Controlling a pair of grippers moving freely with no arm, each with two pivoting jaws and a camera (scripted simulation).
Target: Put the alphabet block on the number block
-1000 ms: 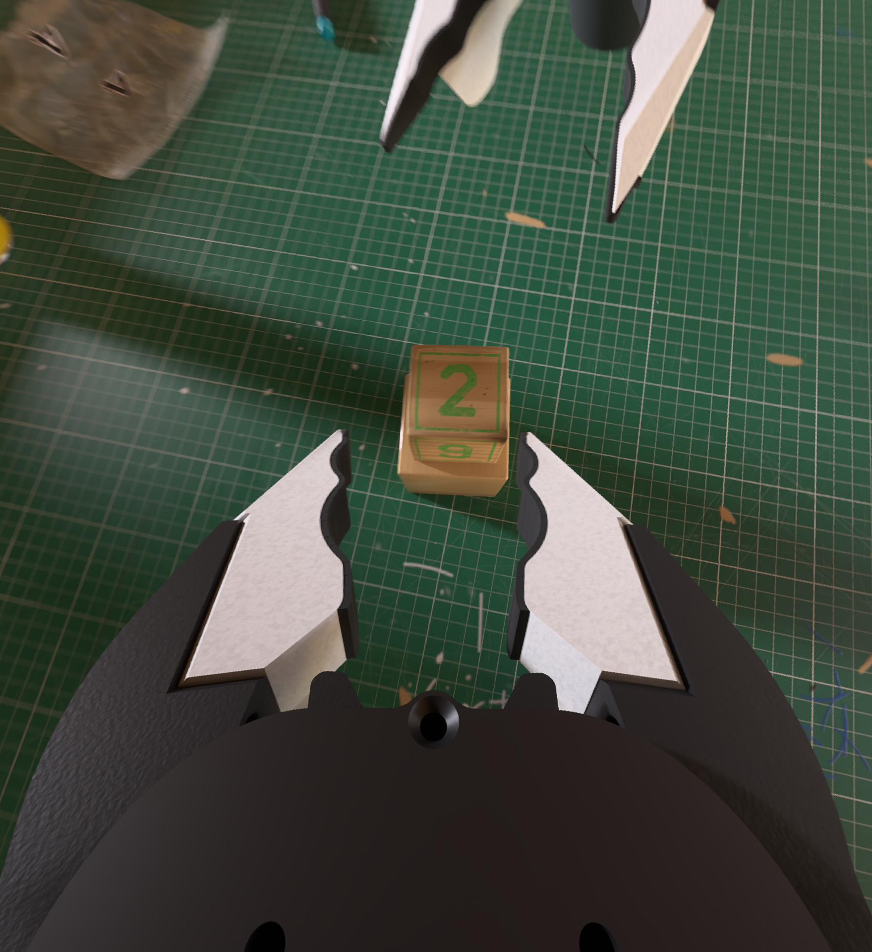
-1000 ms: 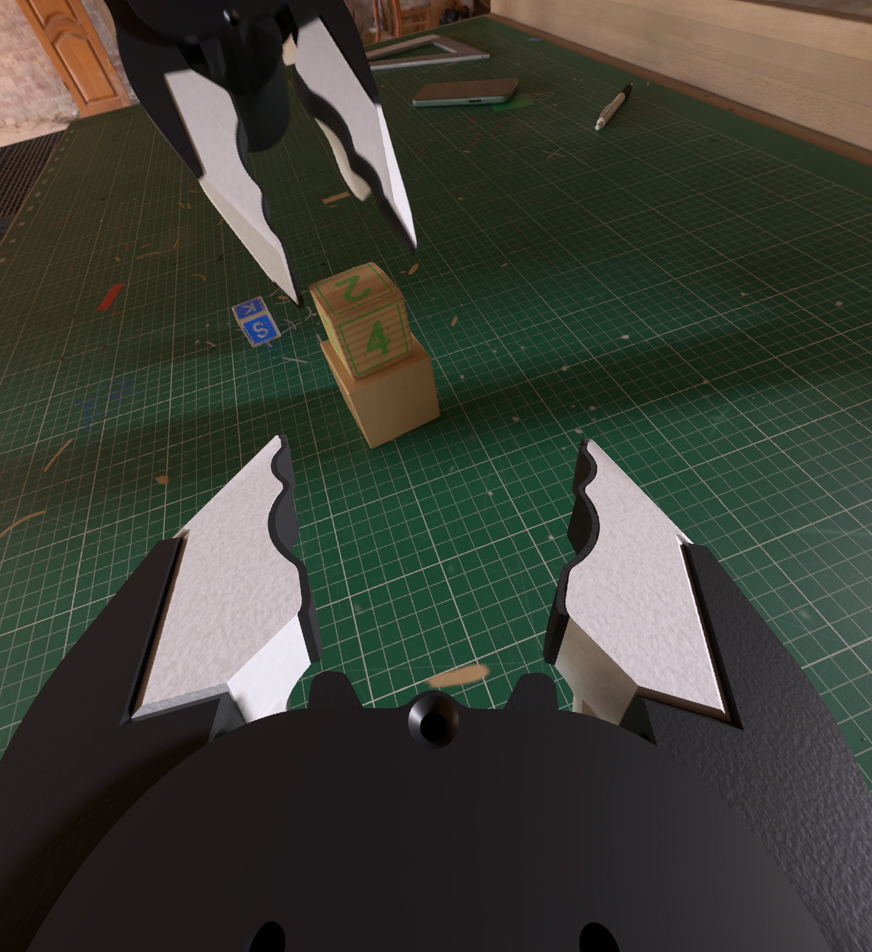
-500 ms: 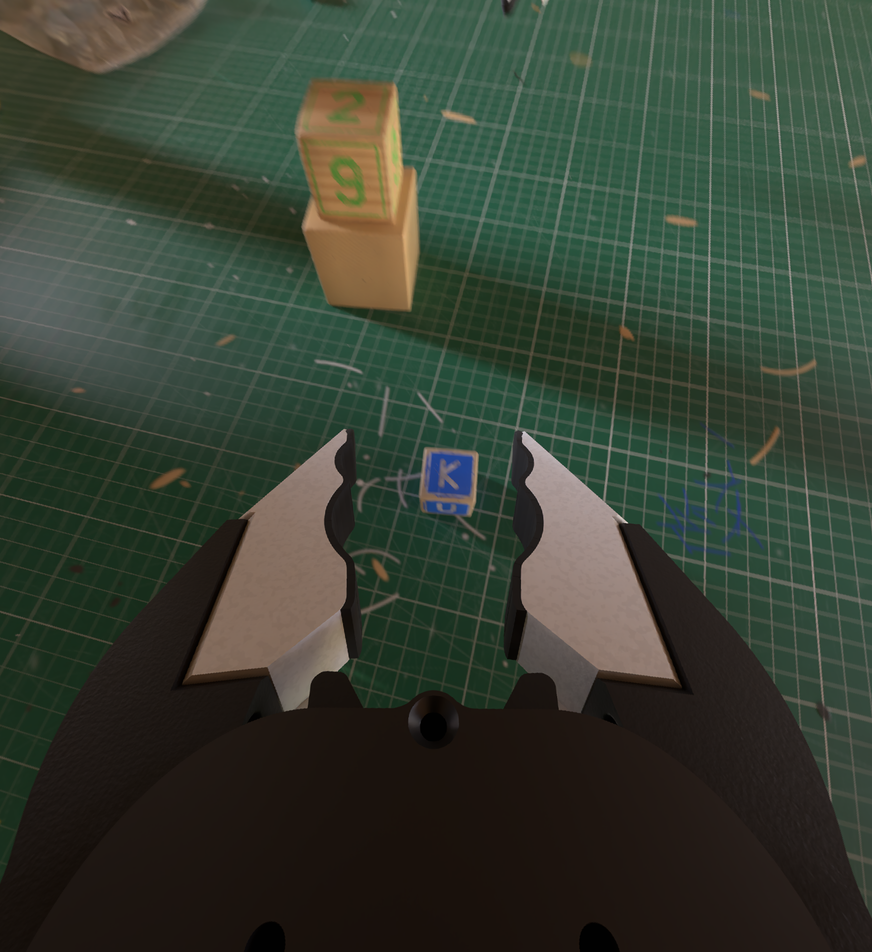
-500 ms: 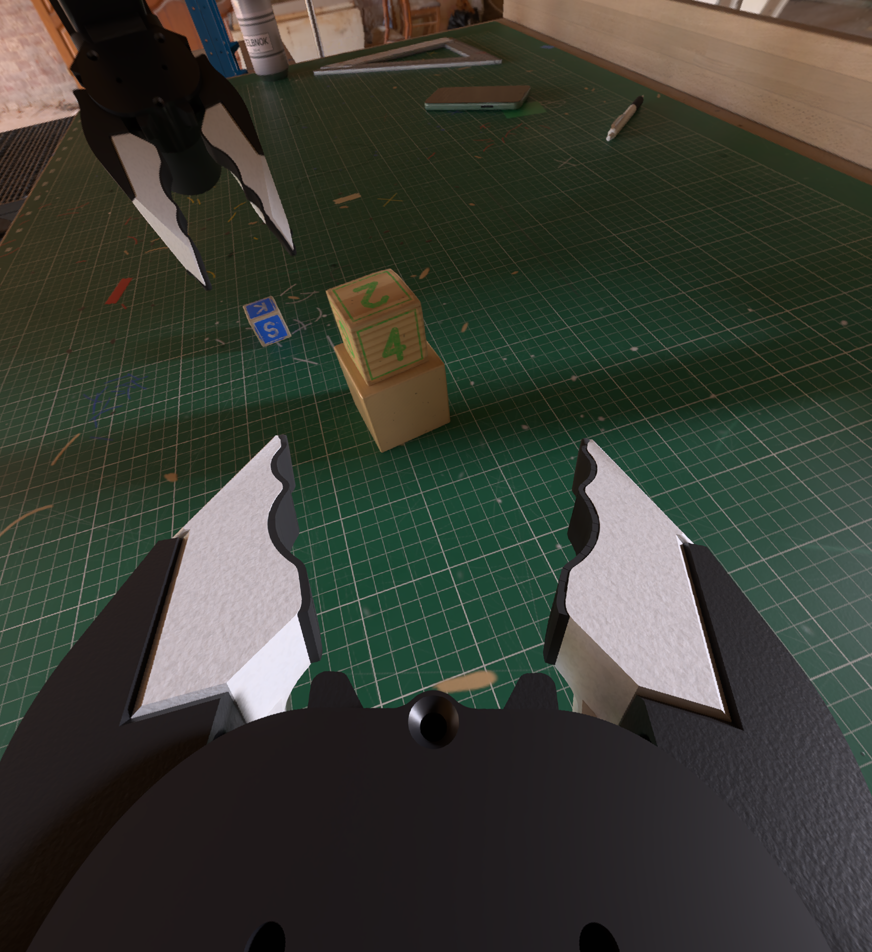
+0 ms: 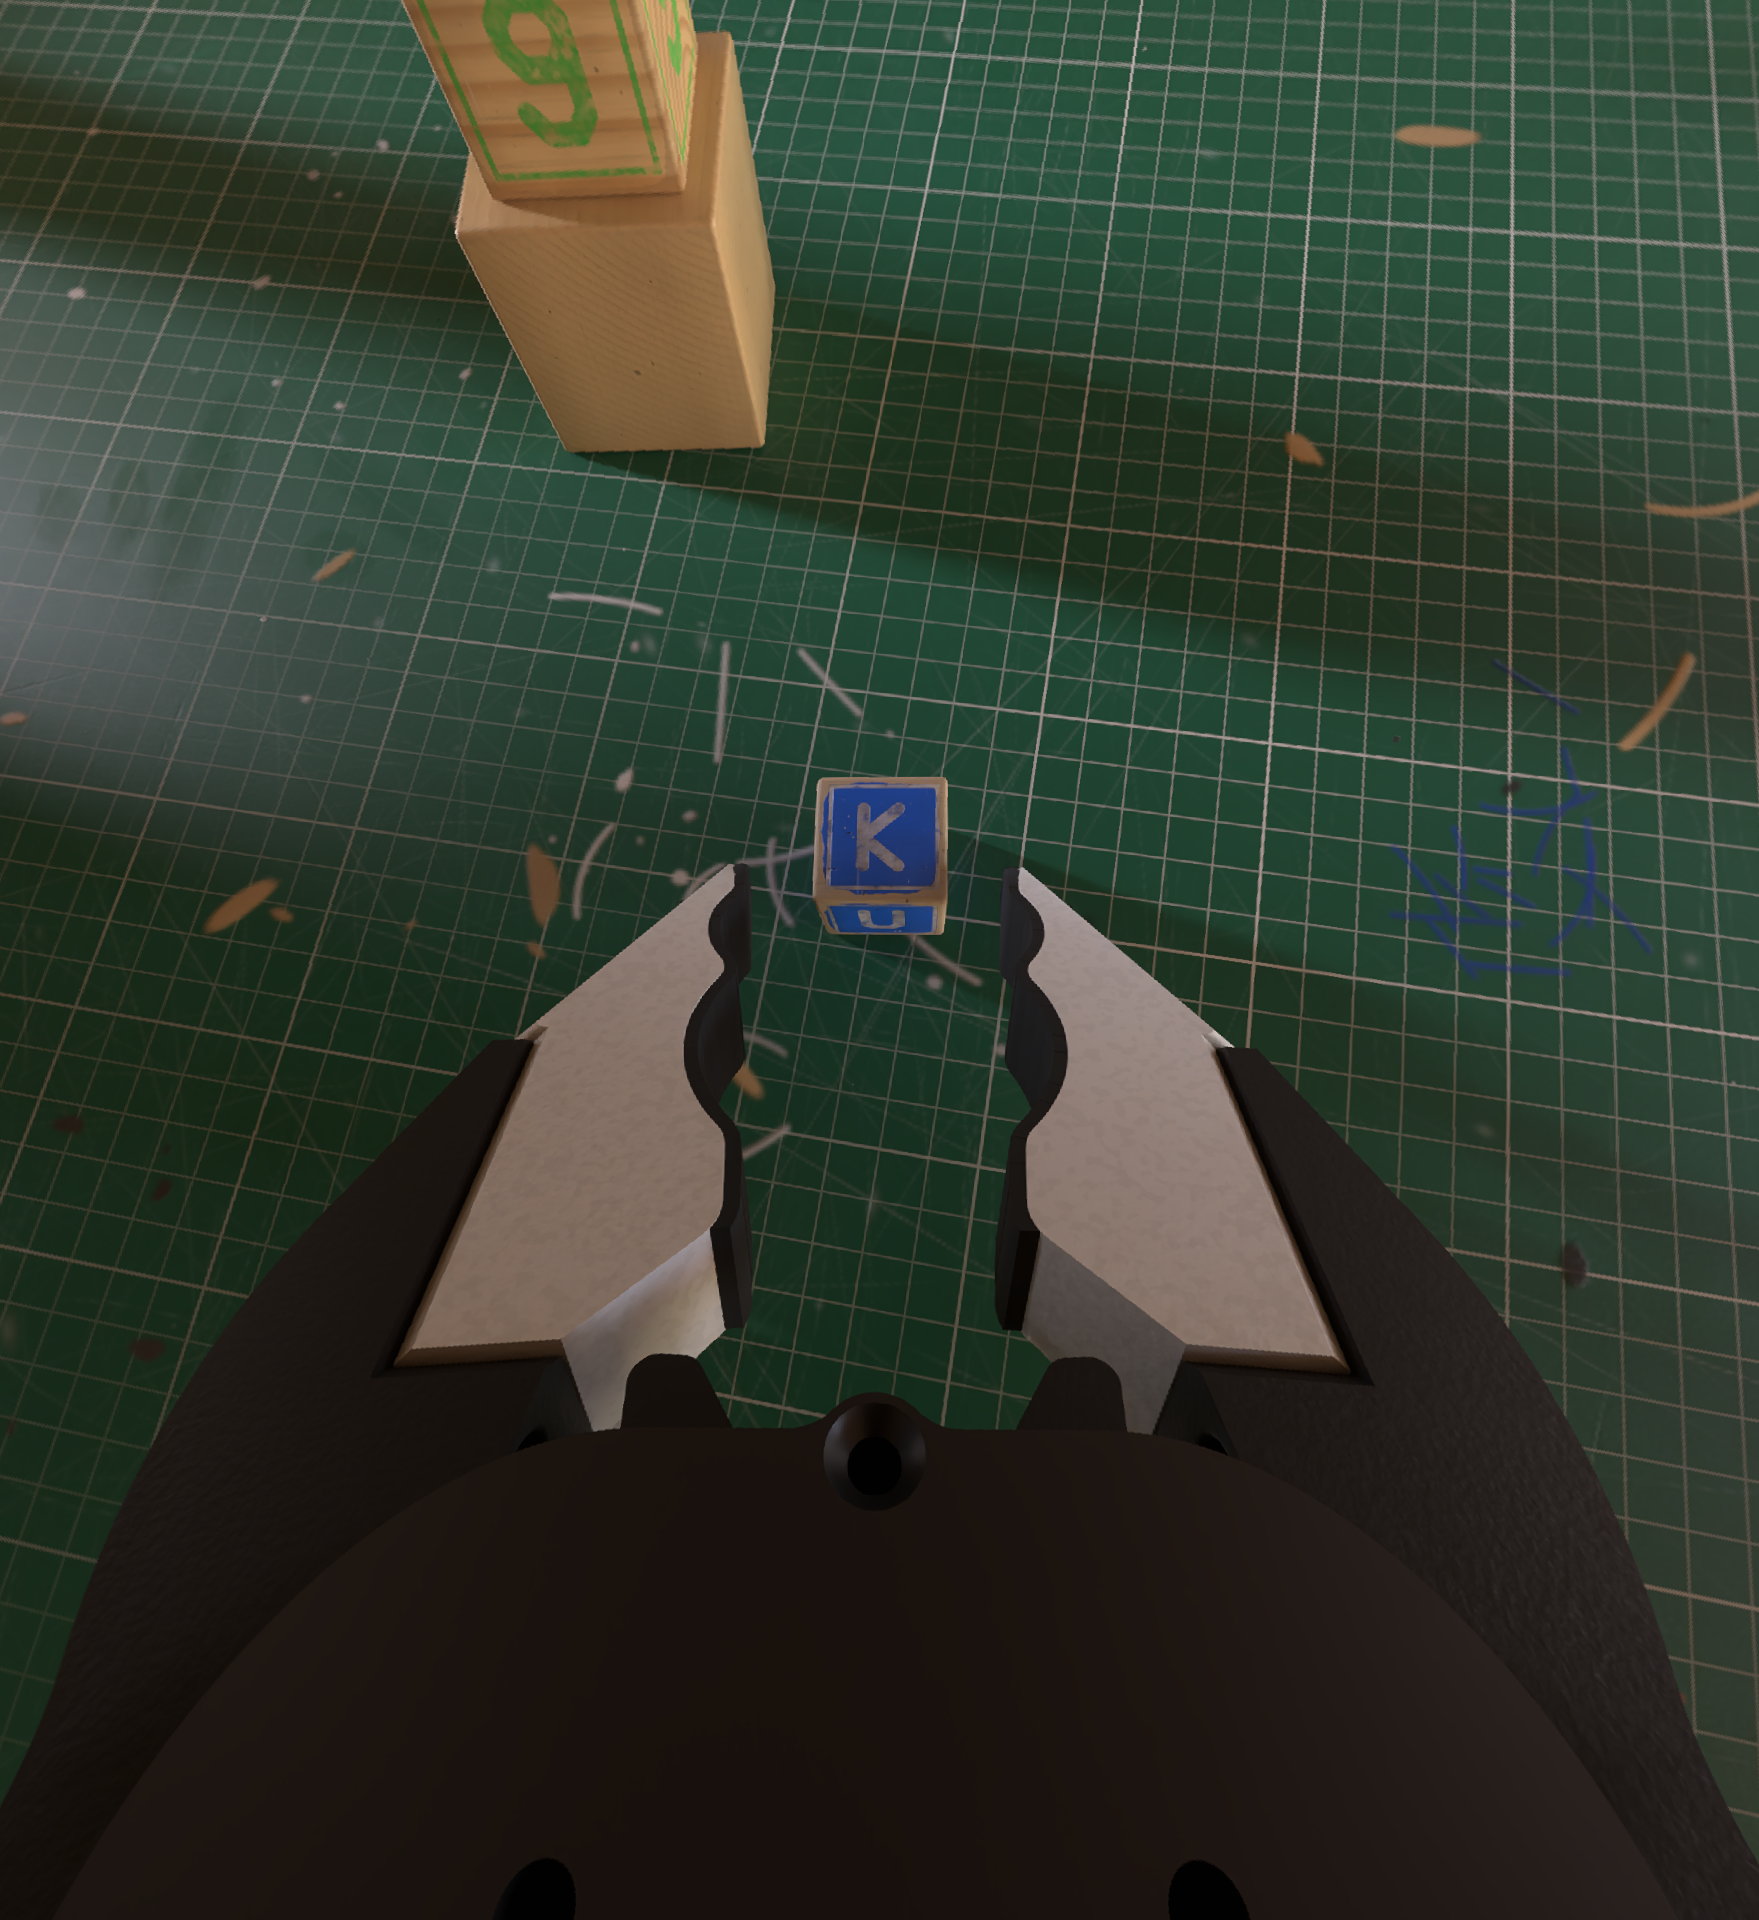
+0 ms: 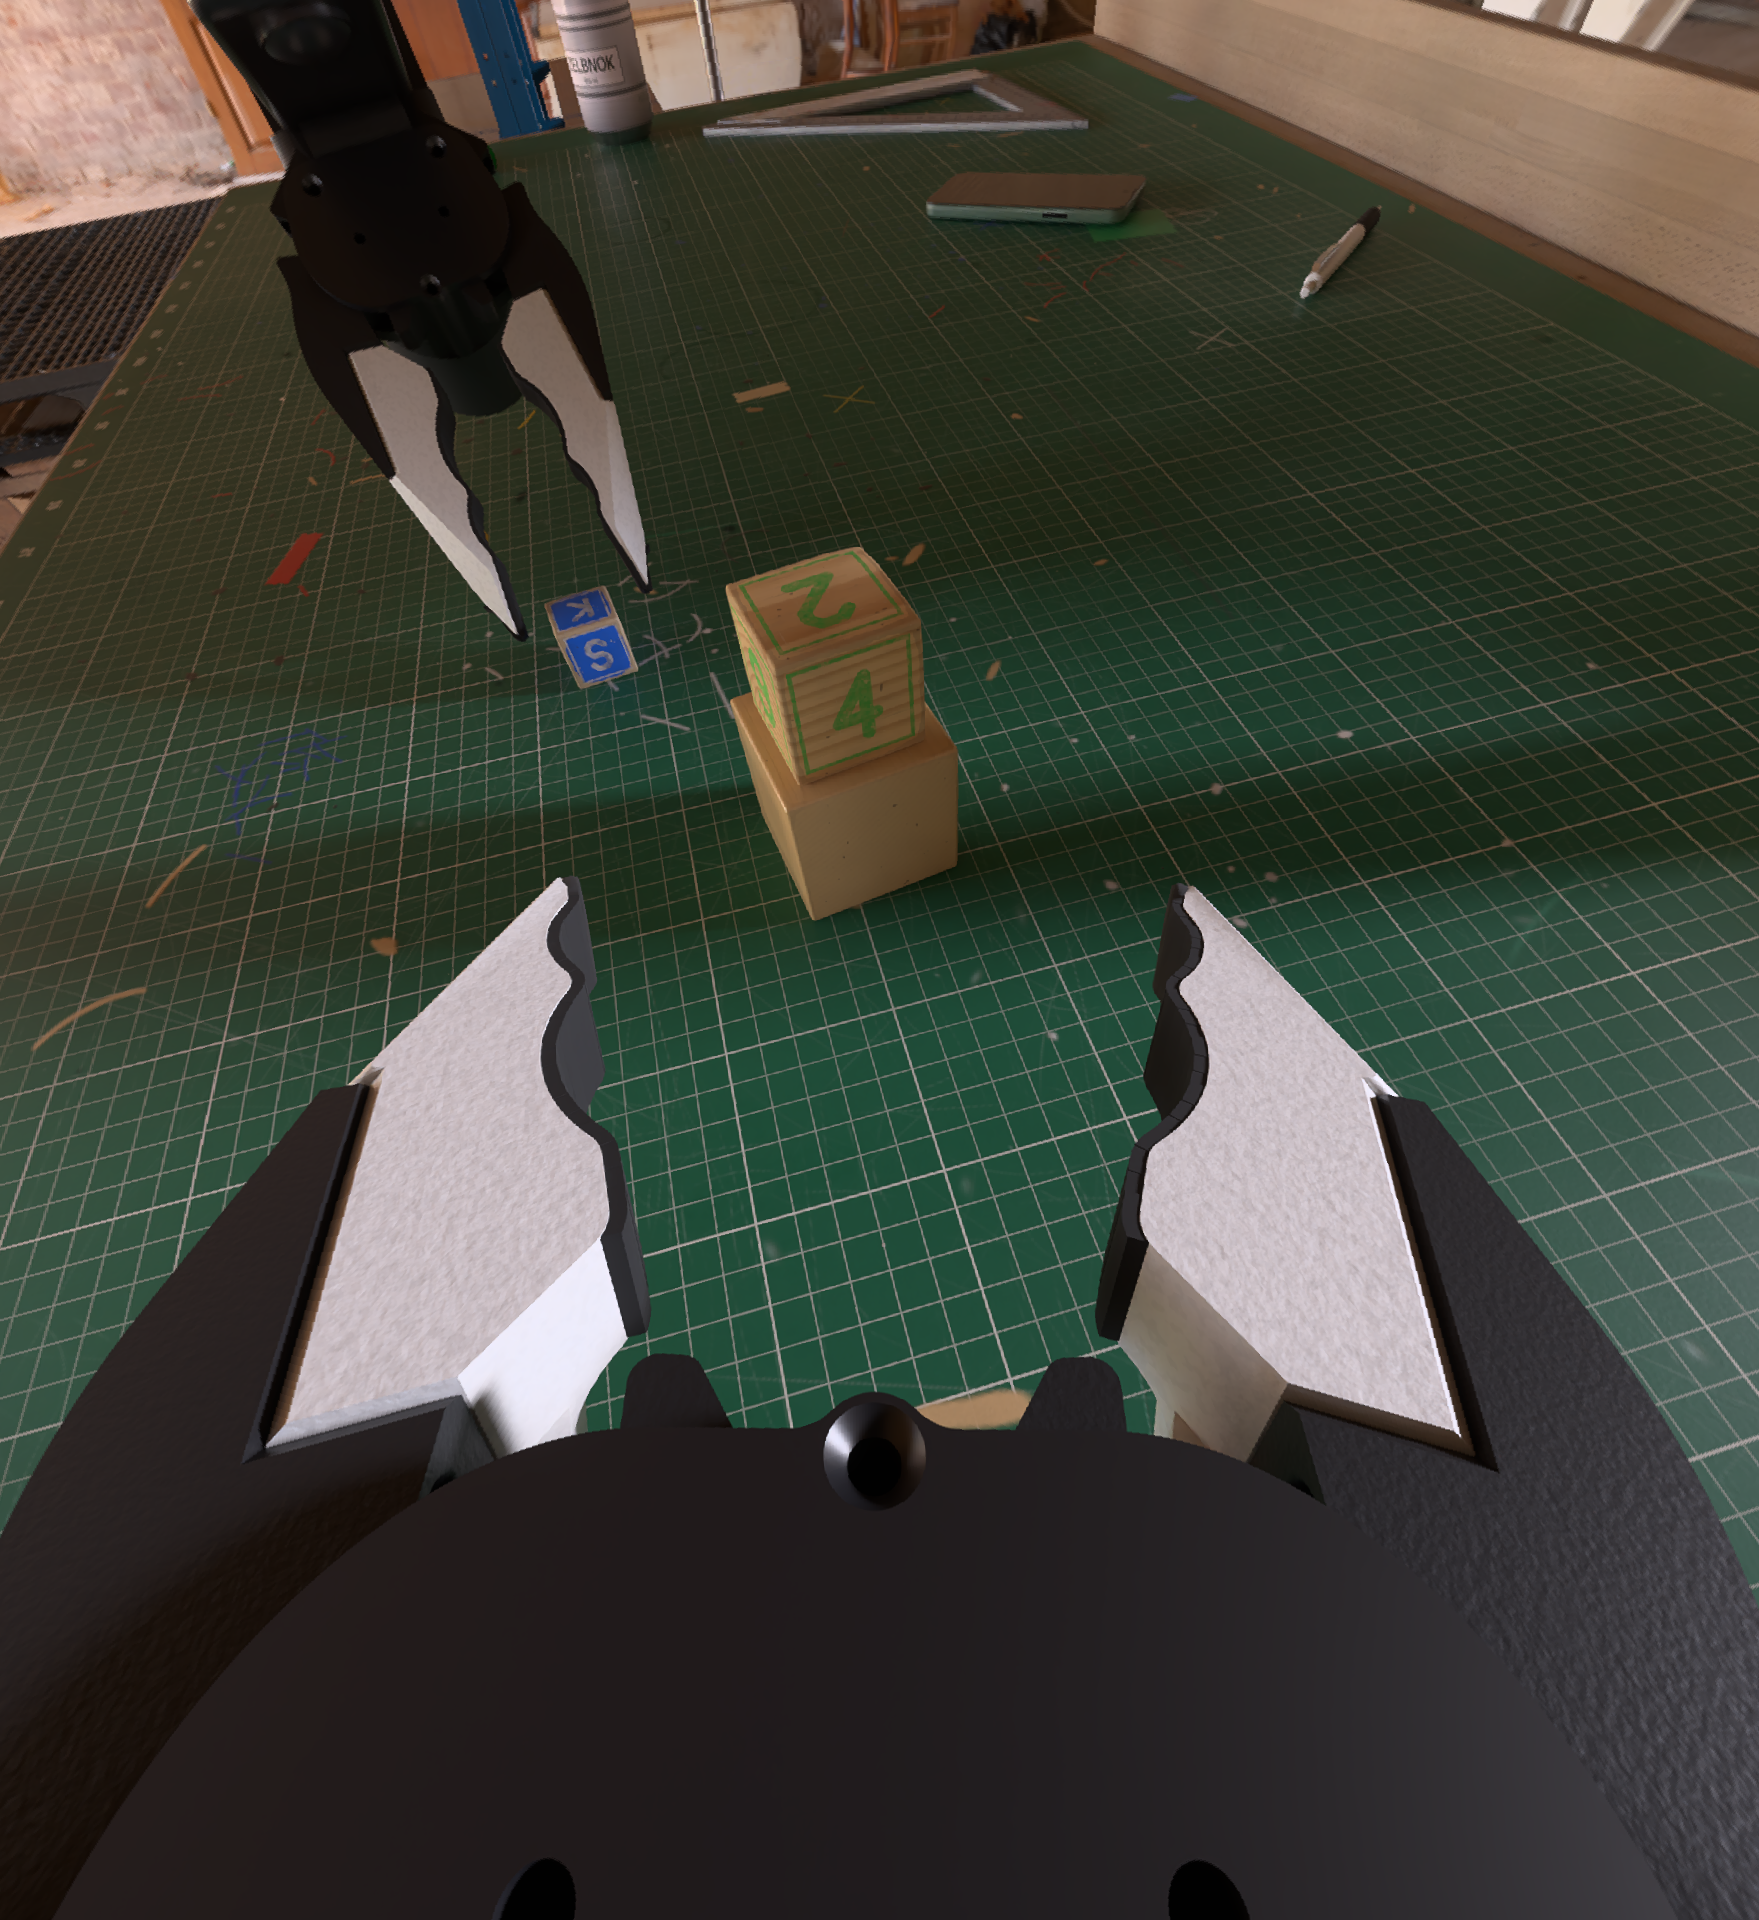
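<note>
The alphabet block (image 5: 881, 854), small and blue, lies on the green mat (image 5: 1374, 312) just ahead of our left gripper (image 5: 873, 883), between the lines of its two fingertips and untouched by either. We see the left fingers (image 5: 646, 1060) spread apart with nothing between them, tips just above the mat. Farther ahead and to the left of those fingers stands the number block (image 5: 553, 94), resting slightly askew on a plain block (image 5: 636, 301). Our right gripper (image 6: 875, 894) hovers with its fingers (image 6: 480, 1122) wide apart and empty; the number block (image 6: 833, 665) stands ahead of them, about midway between the tips, and the alphabet block (image 6: 590, 636) lies beyond the left fingertip, between the left gripper's (image 6: 579, 603) tips.
</note>
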